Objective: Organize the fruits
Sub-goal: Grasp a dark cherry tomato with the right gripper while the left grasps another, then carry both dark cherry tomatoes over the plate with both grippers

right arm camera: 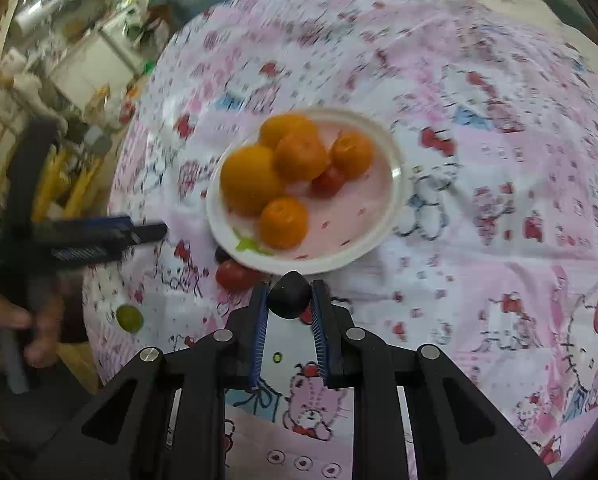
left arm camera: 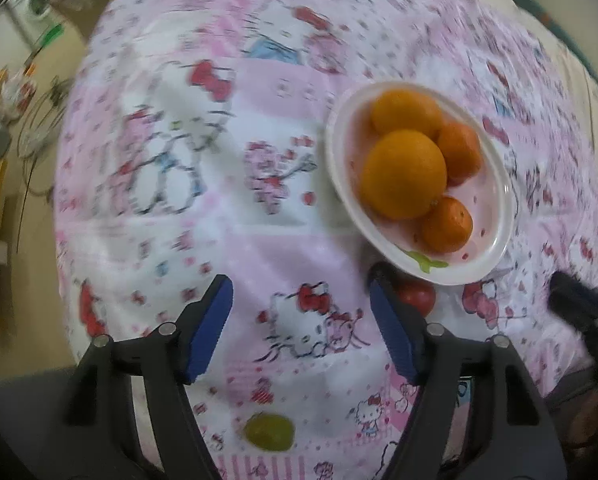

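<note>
Right gripper [right arm camera: 290, 300] clamped on a small dark fruit [right arm camera: 289, 295], probably a grape. Left gripper [left arm camera: 301, 320] spread wide, nothing between its pads. Red tomato [right arm camera: 235, 275] just ahead on cloth; beyond it, white plate [right arm camera: 397, 184] of oranges [right arm camera: 251, 180].

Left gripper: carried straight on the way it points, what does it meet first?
Probably only the pink cartoon-print tablecloth: the open left gripper has nothing between its blue pads. The small red tomato sits just beside one pad; depth is unclear.
</note>
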Demonstrator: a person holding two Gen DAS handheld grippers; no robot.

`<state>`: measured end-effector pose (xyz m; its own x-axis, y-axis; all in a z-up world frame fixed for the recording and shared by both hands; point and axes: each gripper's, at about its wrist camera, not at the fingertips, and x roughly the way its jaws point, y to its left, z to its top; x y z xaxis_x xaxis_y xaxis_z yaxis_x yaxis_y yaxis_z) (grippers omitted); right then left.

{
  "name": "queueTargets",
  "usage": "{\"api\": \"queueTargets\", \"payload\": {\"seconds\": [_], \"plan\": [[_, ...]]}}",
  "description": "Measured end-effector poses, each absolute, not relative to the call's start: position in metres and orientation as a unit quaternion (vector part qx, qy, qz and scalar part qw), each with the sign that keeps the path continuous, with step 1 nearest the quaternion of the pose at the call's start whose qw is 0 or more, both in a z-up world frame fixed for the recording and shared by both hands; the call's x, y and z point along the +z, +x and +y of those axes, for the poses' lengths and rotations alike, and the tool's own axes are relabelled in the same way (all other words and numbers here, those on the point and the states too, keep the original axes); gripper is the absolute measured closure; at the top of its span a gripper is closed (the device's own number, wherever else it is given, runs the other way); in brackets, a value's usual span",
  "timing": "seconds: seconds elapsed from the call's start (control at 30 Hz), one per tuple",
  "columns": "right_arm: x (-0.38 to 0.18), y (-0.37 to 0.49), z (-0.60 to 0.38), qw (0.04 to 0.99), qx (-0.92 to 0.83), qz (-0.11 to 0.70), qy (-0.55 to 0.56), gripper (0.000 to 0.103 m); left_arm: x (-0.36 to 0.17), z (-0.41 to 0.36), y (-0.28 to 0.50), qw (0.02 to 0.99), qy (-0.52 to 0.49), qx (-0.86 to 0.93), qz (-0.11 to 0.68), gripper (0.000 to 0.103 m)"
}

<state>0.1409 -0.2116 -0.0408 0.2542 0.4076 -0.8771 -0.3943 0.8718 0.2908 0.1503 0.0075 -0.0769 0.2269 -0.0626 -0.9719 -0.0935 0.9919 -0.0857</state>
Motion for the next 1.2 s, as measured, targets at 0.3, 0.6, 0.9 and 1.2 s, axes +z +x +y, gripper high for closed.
{"api": "queueTargets", "payload": {"seconds": [0.3, 0.6, 0.9, 1.2], "plan": [[-0.042, 0.139, -0.228, 0.805, 0.243, 0.541, 0.039, 0.081, -0.098, -0.036, 0.158, 0.771, 0.029, -0.021, 0.635, 0.047], [-0.040, 0.141, -0.231, 0.807, 0.245, 0.535, 0.047, 0.081, -0.114, -0.068, 0.166, 0.759, 0.046, -0.071, 0.646, 0.058], [-0.040, 0.145, -0.229, 0.808, 0.244, 0.534, 0.046, 0.081, -0.118, -0.071, 0.176, 0.762, 0.059, -0.078, 0.640, 0.085], [-0.044, 0.150, -0.234, 0.808, 0.234, 0.538, 0.049, 0.081, -0.115, -0.079, 0.168, 0.763, 0.049, -0.085, 0.638, 0.086]]}}
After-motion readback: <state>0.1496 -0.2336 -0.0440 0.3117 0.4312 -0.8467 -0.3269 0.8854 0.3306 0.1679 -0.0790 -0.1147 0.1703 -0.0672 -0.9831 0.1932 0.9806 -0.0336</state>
